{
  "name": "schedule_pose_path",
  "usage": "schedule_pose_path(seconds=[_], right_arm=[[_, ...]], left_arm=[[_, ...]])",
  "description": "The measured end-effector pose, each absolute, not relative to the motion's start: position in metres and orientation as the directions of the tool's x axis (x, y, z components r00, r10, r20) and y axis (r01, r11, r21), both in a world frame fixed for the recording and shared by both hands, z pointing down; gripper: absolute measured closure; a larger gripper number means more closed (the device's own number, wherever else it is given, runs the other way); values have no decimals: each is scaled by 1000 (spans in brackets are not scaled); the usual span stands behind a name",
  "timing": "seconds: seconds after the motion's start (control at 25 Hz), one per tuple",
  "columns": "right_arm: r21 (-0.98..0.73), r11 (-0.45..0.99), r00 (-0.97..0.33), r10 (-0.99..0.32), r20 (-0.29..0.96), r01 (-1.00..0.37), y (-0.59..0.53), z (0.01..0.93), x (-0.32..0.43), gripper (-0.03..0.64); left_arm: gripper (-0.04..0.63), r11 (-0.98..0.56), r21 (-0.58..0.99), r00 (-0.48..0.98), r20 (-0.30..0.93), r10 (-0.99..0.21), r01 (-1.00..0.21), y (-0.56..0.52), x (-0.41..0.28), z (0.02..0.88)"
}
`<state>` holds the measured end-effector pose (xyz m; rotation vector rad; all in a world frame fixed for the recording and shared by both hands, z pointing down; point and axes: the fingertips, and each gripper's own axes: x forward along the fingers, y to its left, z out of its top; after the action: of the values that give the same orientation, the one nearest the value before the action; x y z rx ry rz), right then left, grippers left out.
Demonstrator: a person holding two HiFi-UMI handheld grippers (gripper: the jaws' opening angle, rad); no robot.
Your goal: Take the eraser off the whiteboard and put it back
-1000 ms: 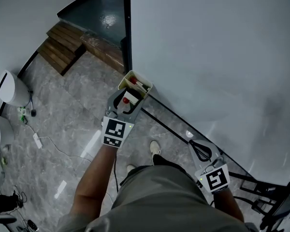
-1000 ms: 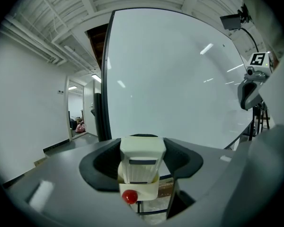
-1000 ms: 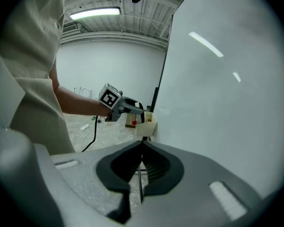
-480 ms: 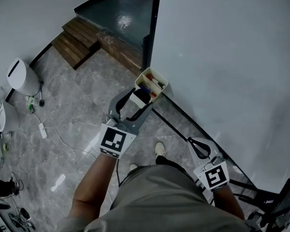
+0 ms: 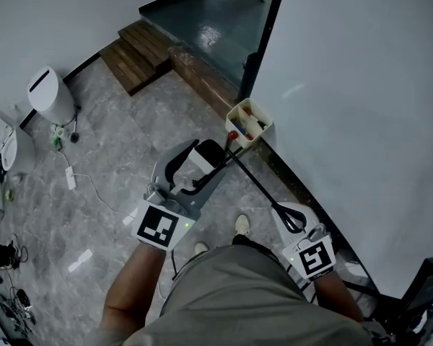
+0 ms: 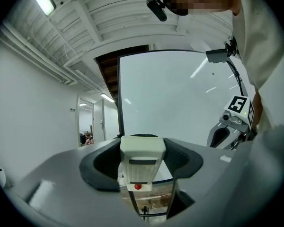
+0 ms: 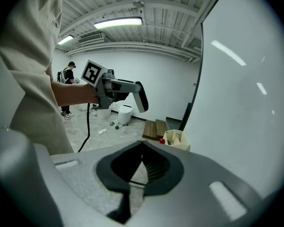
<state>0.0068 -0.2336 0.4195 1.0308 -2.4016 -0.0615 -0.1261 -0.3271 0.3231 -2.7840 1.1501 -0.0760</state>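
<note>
My left gripper (image 5: 200, 157) is shut on the eraser (image 5: 199, 158), a white block with a black felt side and a small red dot. In the left gripper view the eraser (image 6: 142, 162) fills the gap between the jaws, and the whiteboard (image 6: 180, 98) stands behind it. The whiteboard (image 5: 361, 107) takes up the right of the head view. A cream marker tray (image 5: 249, 123) hangs at its lower corner, a short way beyond the eraser. My right gripper (image 5: 287, 215) is shut and empty, low beside the board; its jaws (image 7: 141, 162) meet with nothing between them.
Wooden steps (image 5: 141, 45) lie at the far side of the grey marble floor. A white bin (image 5: 50, 92) and a cable (image 5: 86, 186) are at the left. The board's black base rail (image 5: 256, 182) runs along the floor. A person (image 7: 68, 86) stands far off.
My left gripper has drawn back from the marker tray and risen, with the eraser in it. The right gripper has shifted a little along the board, still shut.
</note>
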Motion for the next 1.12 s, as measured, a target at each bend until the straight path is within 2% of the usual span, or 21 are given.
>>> schedule_pose_path(seconds=[0.92, 1.12], right_arm=[[225, 797, -664, -595, 453, -561, -172, 434, -102, 614], [232, 805, -665, -585, 463, -546, -165, 438, -115, 614]], left_arm=[[324, -614, -153, 621, 3, -784, -775, -188, -252, 305], [324, -611, -163, 625, -48, -779, -775, -174, -261, 295]])
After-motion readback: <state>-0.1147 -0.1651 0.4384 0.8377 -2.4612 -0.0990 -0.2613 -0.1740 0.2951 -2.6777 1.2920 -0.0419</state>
